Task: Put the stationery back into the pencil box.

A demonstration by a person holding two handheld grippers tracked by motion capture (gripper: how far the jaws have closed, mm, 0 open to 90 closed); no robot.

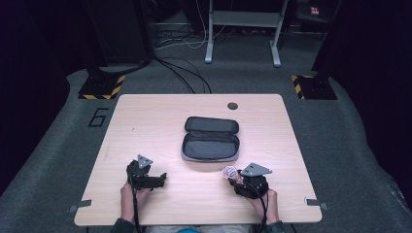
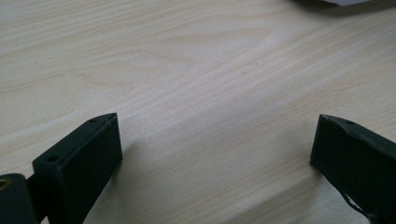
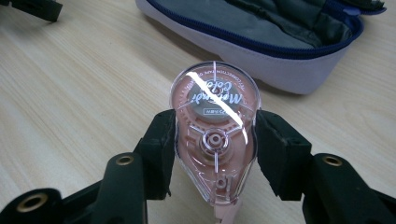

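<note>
Near the table's (image 1: 145, 116) front edge, the right gripper (image 3: 215, 140) pinches a pink correction-tape dispenser (image 3: 215, 140) between its jaws, just short of the open pencil case (image 1: 211, 138). Opposite, the left gripper (image 2: 215, 140) rests with jaws spread over bare wood, seemingly touching it.

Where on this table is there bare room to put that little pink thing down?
Bare wood lies left of the open pencil case, right of it, and behind it up to the round hole. The near edge is crowded: left gripper open, right gripper holding the correction tape.
</note>
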